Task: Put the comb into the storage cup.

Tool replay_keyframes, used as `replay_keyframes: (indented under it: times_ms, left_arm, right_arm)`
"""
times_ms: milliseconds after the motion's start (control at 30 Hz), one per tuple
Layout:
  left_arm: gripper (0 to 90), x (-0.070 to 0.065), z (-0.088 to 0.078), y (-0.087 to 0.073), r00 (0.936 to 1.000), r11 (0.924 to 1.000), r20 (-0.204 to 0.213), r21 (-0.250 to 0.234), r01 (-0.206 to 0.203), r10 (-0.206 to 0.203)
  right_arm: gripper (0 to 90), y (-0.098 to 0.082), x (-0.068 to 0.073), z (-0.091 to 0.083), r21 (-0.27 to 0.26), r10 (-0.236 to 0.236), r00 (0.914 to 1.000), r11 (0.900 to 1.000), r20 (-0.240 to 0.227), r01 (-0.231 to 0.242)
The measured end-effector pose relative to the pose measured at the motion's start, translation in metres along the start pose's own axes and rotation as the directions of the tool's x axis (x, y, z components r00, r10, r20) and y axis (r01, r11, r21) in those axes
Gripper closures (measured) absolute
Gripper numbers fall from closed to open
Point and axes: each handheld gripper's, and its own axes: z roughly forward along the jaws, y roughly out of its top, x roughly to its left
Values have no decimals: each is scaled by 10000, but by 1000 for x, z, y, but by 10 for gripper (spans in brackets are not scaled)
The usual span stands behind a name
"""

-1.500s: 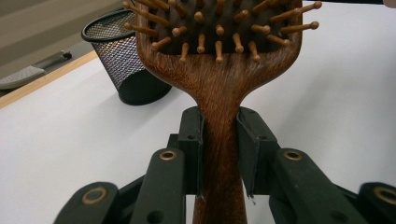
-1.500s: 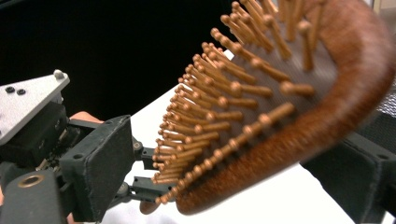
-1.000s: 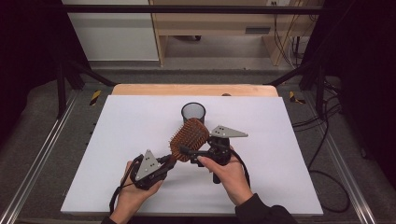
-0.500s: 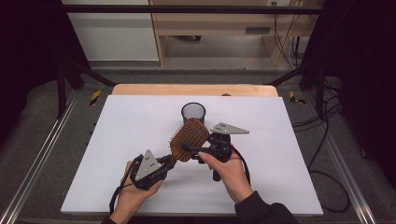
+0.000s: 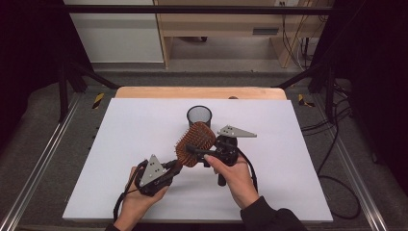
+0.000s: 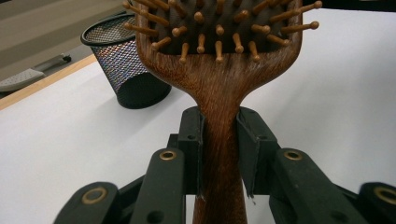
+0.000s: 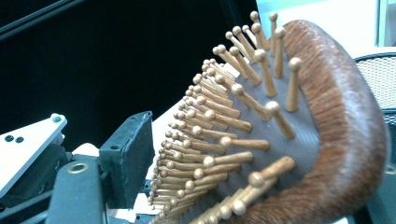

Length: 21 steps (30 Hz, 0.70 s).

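Our left tool point(image 5: 169, 169) clamps the hairbrush point(image 5: 195, 143) handle above the counter point(image 5: 120, 144); the right tool point(image 5: 199, 155) has been closing around its head, not yet gripping. The mesh cup point(image 5: 199, 115) behind waits.

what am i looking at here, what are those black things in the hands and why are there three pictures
A person sits at a white table and holds a hand-held tool with two black jaws in each hand. One picture comes from a camera above the table; the other two come from small cameras riding on each tool, looking along its jaws.

The left gripper is clamped on the handle of a wooden hairbrush, holding it above the table. The right gripper is at the brush's head; its jaws have just been closing, with the bristled head between them, though one pad seen in its own view is not touching yet.

A black mesh cup stands on the table behind the brush.
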Motion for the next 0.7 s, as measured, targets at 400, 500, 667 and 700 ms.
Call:
replay_keyframes:
  times_ms: [400,500,667,700]
  left_arm:
    - [729,0,0,0,9999,9998,-23,-151,99,-99]
    - [729,0,0,-1,9999,9998,-31,-150,101,-101]
    - [729,0,-1,0,9998,9998,-137,-195,108,-110]
    - [729,0,-1,0,9998,9997,-144,-206,137,-140]
  right_arm:
    - [335,0,1,-1,-159,-14,10000,9999,-93,13]
    - [344,0,1,-1,-163,5,9999,9999,-112,-7]
    - [362,0,3,1,-248,141,9998,9996,-163,-145]
    - [365,0,3,2,-265,176,9997,9995,-170,-180]
